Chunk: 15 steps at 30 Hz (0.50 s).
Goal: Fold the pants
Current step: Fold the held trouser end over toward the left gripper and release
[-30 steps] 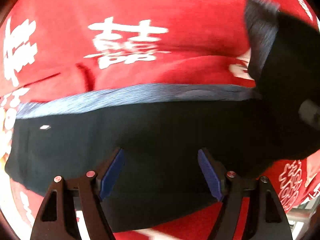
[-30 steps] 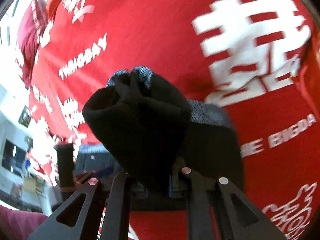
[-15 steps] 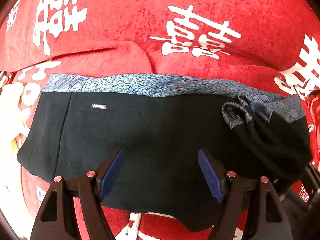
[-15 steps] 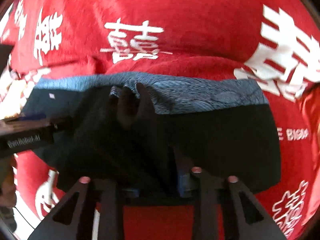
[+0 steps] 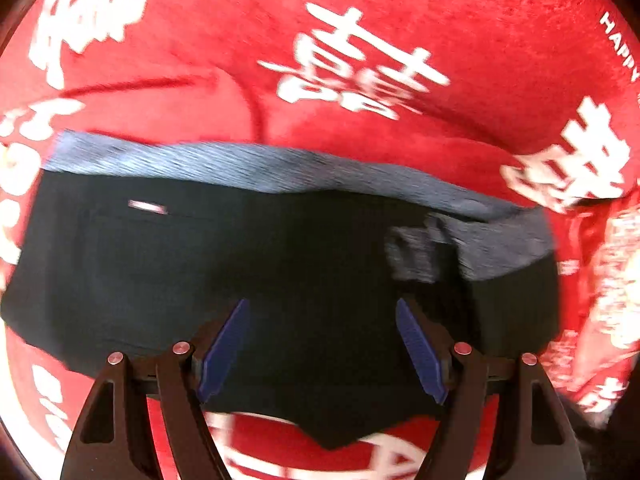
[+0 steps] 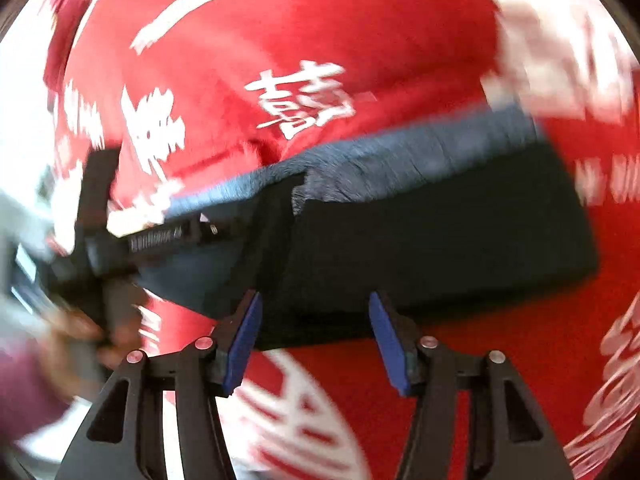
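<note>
The black pants (image 5: pixel 240 264) with a grey-blue waistband (image 5: pixel 224 164) lie folded flat on a red cloth printed with white characters. A small bunched piece of waistband sits on their right part. My left gripper (image 5: pixel 323 312) hovers over the pants' near edge, open, with nothing between its blue pads. In the right wrist view the same pants (image 6: pixel 440 240) lie ahead. My right gripper (image 6: pixel 315 302) stands at their near edge; its jaws are opening and nothing is between them. The left gripper's black body (image 6: pixel 160 236) shows at the left over the pants.
The red cloth (image 5: pixel 400 20) covers the whole surface around the pants. A person's hand (image 6: pixel 80 336) and dark red sleeve show at the lower left of the right wrist view. Bright, blurred surroundings lie beyond the cloth's left edge.
My right gripper carried the bunched pants end down onto the folded pants, let it go and pulled back toward the near edge. The left gripper shifted over the pants and stayed open.
</note>
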Available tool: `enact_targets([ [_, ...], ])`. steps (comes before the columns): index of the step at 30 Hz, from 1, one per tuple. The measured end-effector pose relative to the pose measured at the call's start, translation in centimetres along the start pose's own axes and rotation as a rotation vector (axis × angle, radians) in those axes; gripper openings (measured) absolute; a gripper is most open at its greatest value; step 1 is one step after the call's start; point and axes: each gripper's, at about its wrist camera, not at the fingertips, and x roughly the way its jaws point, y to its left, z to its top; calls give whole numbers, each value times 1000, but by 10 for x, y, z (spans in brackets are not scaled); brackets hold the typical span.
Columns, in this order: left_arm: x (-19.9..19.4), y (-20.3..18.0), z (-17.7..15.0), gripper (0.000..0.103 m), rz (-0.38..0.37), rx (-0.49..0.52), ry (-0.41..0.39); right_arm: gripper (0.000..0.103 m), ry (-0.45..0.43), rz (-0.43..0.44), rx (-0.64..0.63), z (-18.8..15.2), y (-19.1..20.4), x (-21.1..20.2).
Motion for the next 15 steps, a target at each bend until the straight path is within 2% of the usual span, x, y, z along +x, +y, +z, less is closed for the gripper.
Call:
enact_targets([
  [3,15,-10,3,77,-101,-15,87,61,2,137,223,-1,-38,-4],
  [9,40,-29,7,77,-193,-11,182,61,35,252,383,-12,-60,13],
  [10,43,-30,7,77,-194,-10,191,61,32,272,412,-14,-63,18],
  [12,49,-32,9,83,-197,-20,200,61,30,290,463,-15,-71,28],
  [15,51,-36,10,83,-188,-23,189,59,21,354,575,-20,-86,41],
])
